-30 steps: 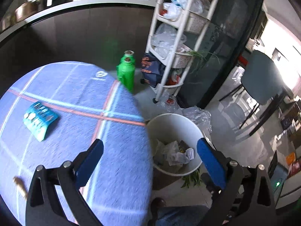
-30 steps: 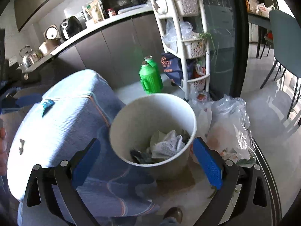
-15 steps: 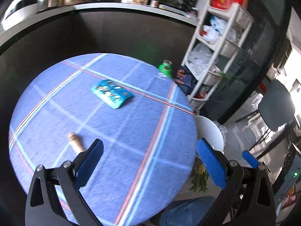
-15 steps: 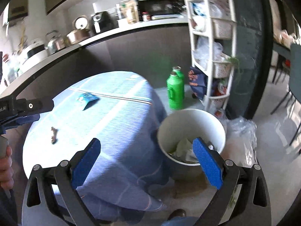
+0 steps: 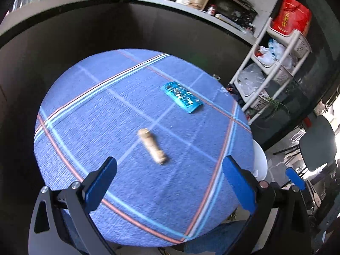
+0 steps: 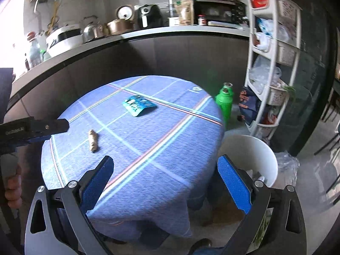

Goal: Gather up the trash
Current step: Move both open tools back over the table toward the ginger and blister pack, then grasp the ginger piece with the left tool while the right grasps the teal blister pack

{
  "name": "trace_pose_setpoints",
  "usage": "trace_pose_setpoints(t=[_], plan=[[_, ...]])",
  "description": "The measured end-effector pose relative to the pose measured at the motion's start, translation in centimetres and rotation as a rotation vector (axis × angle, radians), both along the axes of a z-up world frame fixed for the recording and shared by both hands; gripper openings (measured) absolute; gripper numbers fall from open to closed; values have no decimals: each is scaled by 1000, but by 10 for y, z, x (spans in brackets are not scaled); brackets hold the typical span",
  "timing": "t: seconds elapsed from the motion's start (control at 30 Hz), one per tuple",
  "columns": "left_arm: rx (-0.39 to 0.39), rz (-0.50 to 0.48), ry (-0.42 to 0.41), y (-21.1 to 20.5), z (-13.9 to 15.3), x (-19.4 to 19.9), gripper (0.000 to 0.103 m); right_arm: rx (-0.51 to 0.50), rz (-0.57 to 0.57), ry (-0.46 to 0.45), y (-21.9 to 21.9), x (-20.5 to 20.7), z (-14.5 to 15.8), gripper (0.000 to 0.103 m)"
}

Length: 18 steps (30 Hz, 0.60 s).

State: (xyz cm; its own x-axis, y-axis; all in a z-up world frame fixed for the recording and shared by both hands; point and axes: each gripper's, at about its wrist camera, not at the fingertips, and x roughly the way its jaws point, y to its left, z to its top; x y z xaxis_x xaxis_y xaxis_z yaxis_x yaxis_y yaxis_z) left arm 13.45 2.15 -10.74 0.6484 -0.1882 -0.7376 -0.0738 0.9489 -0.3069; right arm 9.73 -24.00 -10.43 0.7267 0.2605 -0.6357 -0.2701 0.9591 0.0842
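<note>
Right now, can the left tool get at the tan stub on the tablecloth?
Probably yes. The left tool is open and faces the tan stub, which lies alone on the tablecloth; the teal packet sits well beyond, so nothing blocks the way.

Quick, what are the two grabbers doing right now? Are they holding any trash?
Left gripper: open, holding nothing, above the tablecloth.
Right gripper: open, holding nothing.

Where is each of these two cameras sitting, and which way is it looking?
Left wrist: on the open left gripper, looking down over the round table; own blue fingers show.
Right wrist: on the open right gripper, facing the table, white bin and counter; a hand shows.
Shared: tan scrap, teal packet.
</note>
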Motion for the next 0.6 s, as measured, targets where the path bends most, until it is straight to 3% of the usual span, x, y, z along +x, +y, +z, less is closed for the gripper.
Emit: trace_pose_setpoints(t=[0.3,0.6], plan=[[-30,41,41,30,-30,4,97,-37,81,14,38,7,-2,94],[-39,-28,99,21,-59,42,45,-24,101,55,54,33,-14,94]])
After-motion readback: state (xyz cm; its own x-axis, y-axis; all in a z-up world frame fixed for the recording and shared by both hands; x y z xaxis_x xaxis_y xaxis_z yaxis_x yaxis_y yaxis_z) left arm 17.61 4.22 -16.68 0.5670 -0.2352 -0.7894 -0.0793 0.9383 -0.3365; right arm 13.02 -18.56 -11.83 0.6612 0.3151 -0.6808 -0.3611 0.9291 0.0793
